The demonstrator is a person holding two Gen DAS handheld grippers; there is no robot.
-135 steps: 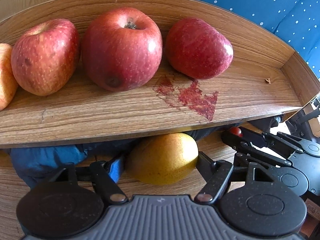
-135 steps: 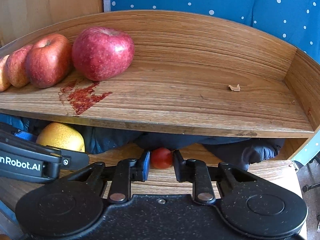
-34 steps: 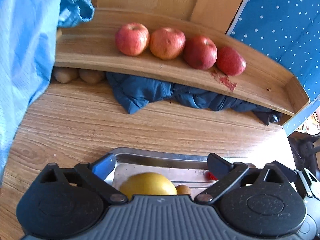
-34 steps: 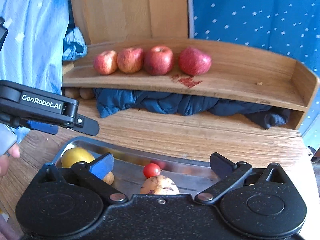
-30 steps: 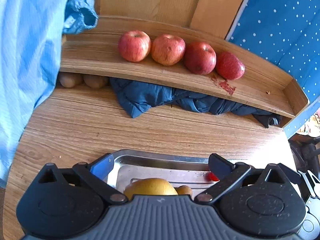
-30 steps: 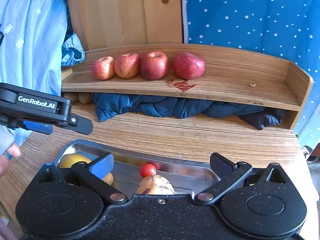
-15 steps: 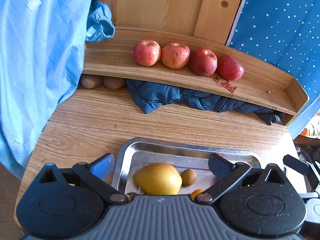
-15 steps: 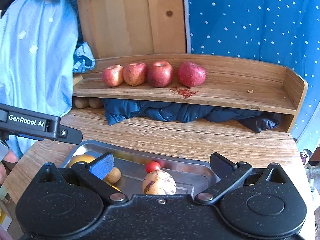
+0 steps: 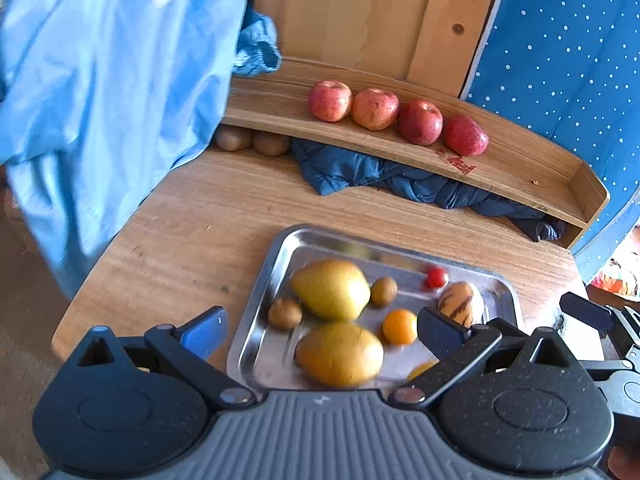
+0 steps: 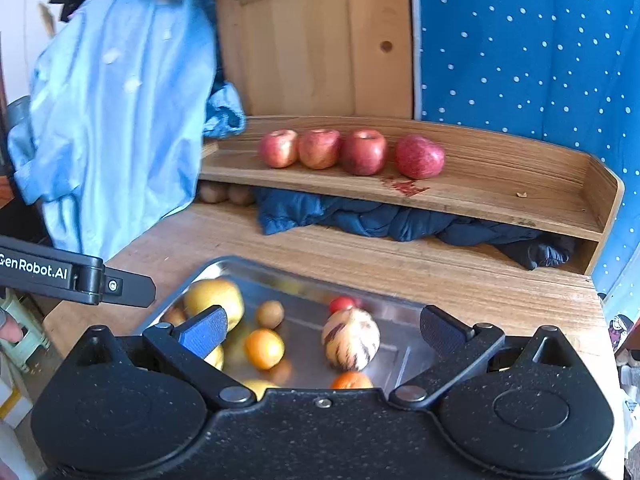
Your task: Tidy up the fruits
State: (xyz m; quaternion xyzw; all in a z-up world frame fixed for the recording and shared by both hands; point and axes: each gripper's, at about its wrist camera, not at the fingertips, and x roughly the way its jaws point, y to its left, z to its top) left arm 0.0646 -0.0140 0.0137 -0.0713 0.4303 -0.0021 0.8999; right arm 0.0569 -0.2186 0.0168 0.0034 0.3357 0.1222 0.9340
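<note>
In the left wrist view, the left tongs (image 9: 320,330) stood spread and empty above the metal tray (image 9: 260,276), where pears, kiwis and oranges lay loose. In the right wrist view, the right tongs (image 10: 322,330) were likewise spread and empty; four apples (image 10: 352,154) sat lined up on the shelf (image 10: 500,196), so the tray's fruit seemingly remained unsorted.

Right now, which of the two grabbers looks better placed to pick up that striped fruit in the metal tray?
Probably the right gripper. Its open jaws already frame the striped fruit in the tray. The left gripper, also open, sits over the yellow pears; from it the striped fruit lies off to the right.
</note>
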